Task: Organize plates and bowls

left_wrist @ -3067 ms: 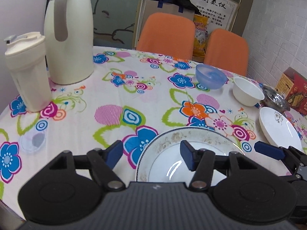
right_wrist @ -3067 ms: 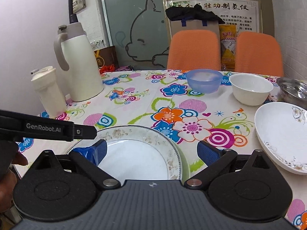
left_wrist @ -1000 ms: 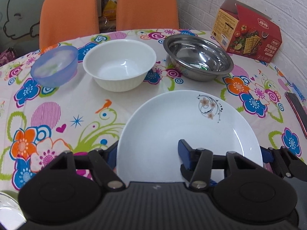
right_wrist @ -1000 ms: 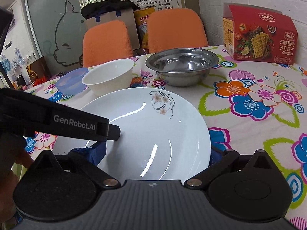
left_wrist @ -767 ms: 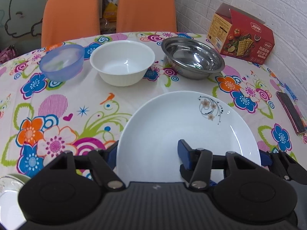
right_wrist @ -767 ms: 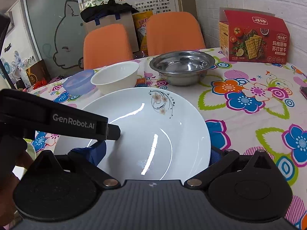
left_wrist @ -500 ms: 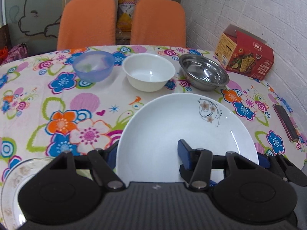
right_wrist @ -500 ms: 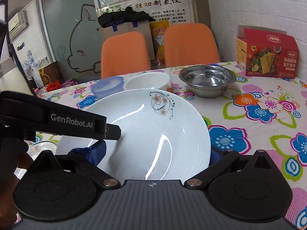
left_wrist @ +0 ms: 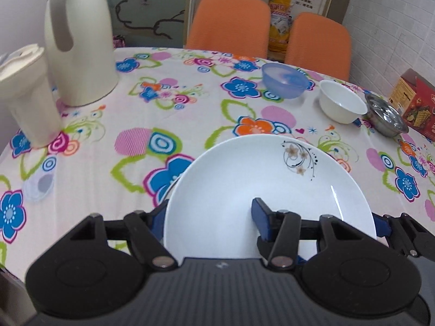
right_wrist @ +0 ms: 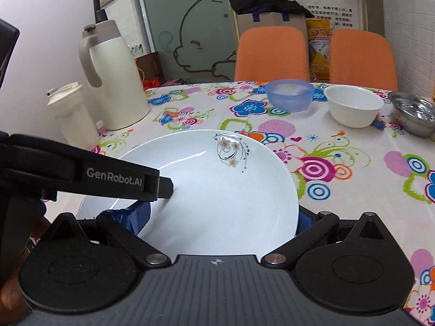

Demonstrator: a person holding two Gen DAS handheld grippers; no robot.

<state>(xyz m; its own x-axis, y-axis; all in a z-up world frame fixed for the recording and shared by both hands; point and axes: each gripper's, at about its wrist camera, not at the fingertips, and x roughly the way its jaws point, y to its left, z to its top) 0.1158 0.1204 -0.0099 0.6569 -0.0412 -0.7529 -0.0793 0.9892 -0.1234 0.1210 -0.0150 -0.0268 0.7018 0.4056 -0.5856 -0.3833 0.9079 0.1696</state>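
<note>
White plate (left_wrist: 252, 190) with a small brown flower print, held up over the near part of the counter (left_wrist: 108, 141), tipped a little. Gripped by both grippers at once. Left gripper (left_wrist: 209, 217): jaws closed partway on the plate's near rim, one blue pad on top of the plate, the other at its left edge. Right gripper (right_wrist: 221, 217): jaws spread wide on the plate's two sides, blue pads touching both edges. Black arm of the left gripper reaching across the plate's left part in the right wrist view.

Farther back on the flowered cloth, a row of three bowls: blue bowl (left_wrist: 285, 83), then white bowl (left_wrist: 342, 104) just beside it, then shiny metal bowl (left_wrist: 386, 118) near the right edge. All three upright, well apart from the plate.

On the far left, tall cream jug (left_wrist: 80, 43) with a handle, and a cream cup with a lid (left_wrist: 27, 95) near it. Red box (left_wrist: 416, 103) by the wall at right. Two orange chairs (left_wrist: 229, 24) behind the counter.
</note>
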